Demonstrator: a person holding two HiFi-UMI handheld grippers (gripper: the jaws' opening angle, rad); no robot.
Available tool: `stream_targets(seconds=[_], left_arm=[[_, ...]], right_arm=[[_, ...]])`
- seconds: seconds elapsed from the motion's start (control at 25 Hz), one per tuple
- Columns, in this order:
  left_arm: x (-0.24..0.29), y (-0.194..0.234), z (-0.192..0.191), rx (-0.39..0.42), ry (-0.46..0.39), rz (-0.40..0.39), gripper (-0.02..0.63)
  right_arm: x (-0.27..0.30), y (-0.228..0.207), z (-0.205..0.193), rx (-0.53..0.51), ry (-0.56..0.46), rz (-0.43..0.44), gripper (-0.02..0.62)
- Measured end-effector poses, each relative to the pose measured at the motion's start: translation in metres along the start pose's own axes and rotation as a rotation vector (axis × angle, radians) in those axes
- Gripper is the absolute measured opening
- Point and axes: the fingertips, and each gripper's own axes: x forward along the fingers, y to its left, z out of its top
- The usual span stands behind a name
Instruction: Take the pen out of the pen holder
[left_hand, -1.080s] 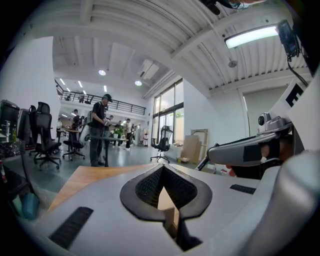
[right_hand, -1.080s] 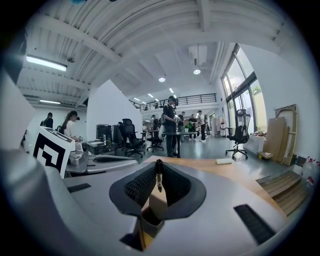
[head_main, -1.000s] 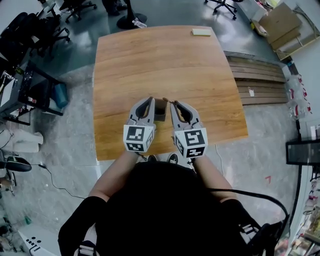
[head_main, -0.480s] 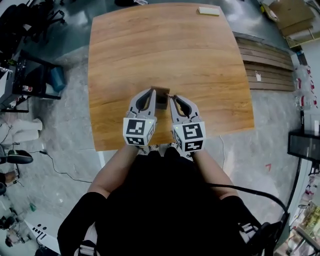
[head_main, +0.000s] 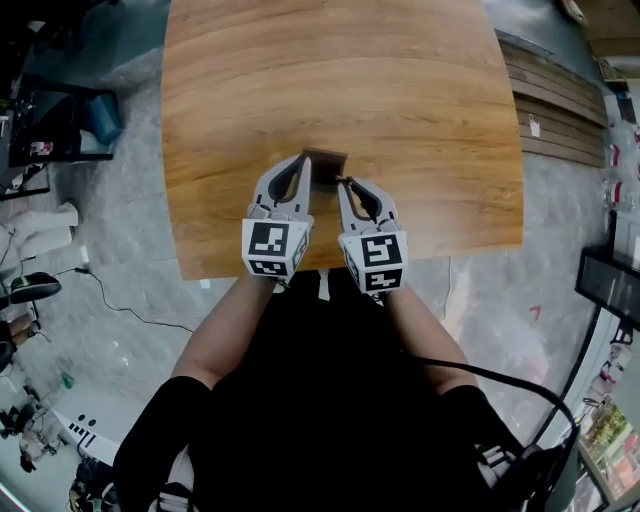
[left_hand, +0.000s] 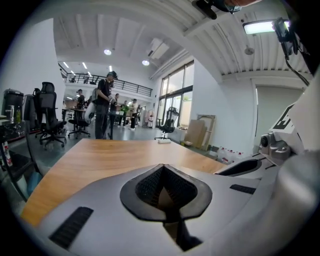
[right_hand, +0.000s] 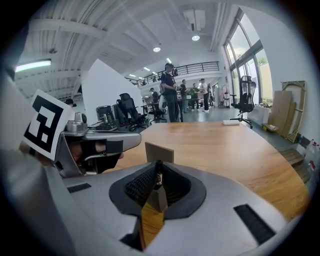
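Note:
A small brown pen holder (head_main: 325, 163) stands near the front edge of the wooden table (head_main: 420, 90). My right gripper (head_main: 343, 183) is at the holder's near right corner. In the right gripper view its jaws (right_hand: 158, 170) are shut on a thin dark pen (right_hand: 158, 176) that stands upright between the pads, with the holder's wall (right_hand: 159, 151) just behind. My left gripper (head_main: 302, 159) lies along the holder's left side. Its jaws (left_hand: 162, 167) meet at the tips, and I see nothing held between them.
A flat white object (right_hand: 231, 122) lies at the table's far edge. Beyond it stand people (right_hand: 171, 92) and office chairs (right_hand: 245, 102). Wooden planks (head_main: 560, 100) lie on the floor to the right, a black rack (head_main: 50, 130) to the left.
The head view has swung so the table sits higher in the picture. Both grippers remain at the holder; the right one's tip is now at its near corner rather than alongside it.

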Motion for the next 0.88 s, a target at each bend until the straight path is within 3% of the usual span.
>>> stream_targets(seconds=[0.32, 0.88], left_arm=[[0.000, 0.000, -0.025, -0.015, 0.042, 0.006, 0.000], [-0.004, -0.002, -0.033, -0.028, 0.061, 0.007, 0.000]], right_arm=[[0.011, 0.002, -0.023, 0.005, 0.042, 0.009, 0.023], [0.022, 0.007, -0.038, 0.015, 0.080, 0.011, 0.023]])
